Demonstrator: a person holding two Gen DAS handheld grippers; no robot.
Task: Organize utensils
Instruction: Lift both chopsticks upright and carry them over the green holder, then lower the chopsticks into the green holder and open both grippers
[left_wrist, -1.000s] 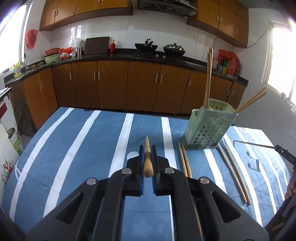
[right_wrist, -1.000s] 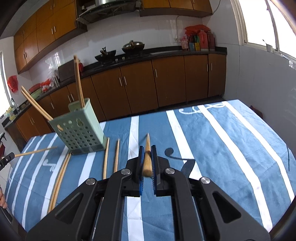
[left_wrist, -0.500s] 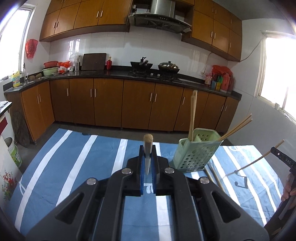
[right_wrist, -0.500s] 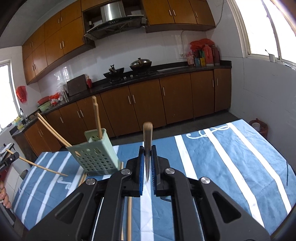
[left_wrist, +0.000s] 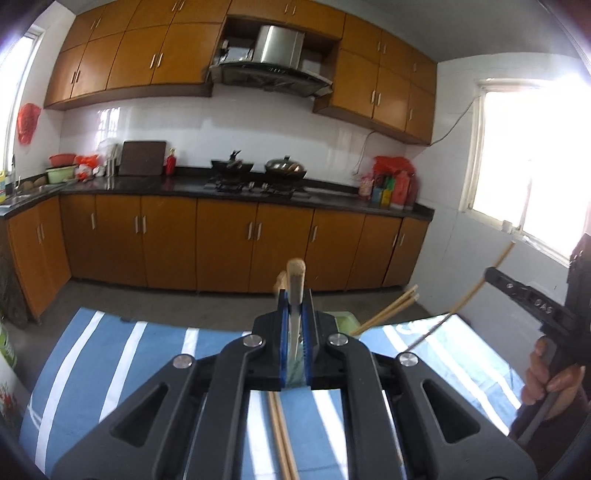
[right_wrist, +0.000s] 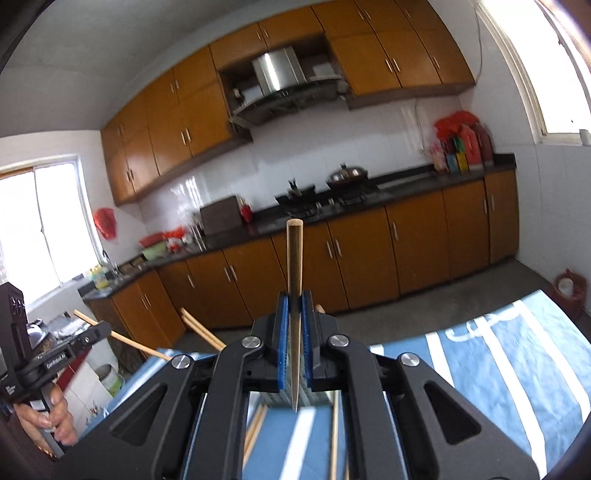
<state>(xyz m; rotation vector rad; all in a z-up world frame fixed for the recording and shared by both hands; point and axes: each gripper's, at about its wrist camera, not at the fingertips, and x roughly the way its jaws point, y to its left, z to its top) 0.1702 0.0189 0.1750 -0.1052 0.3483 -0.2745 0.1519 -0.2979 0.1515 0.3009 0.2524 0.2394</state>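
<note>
1. Wooden chopstick (left_wrist: 295, 291) is clamped in the left gripper (left_wrist: 295, 321): blue pads fully closed on it, thick butt end sticking up, shaft running down between the pads.
2. Right gripper (right_wrist: 294, 317) is the same: pinched tight on its own chopstick (right_wrist: 294, 280), flat butt end up, pointed tip hanging below the pads.
3. Change vs a second ago: both grippers were low over the striped blue tablecloth (left_wrist: 110, 354) with the sticks lying nearly flat along the view. Both have since lifted and tipped up toward level, so the cameras now see mostly the cabinets and range hood. Grip width unchanged throughout.
4. Green perforated holder (left_wrist: 345, 319) has dropped behind the left gripper body. Only a sliver of rim shows, plus two chopsticks (left_wrist: 391, 306) leaning out of it to the right. In the right view I can't see the basket itself, only sticks poking out beside the gripper.
5. Loose chopsticks remain on the cloth: a pair (left_wrist: 282, 435) under the left gripper, more (right_wrist: 255, 424) under the right.
6. Each view catches the other gripper at its edge, with the person's hand (left_wrist: 550, 376) on the handle.
7. Read: pick is done on both sides, and this is the carry phase. Next is likely to bring the tips over the holder's openings and release. The holder being mostly hidden makes alignment the risk.
</note>
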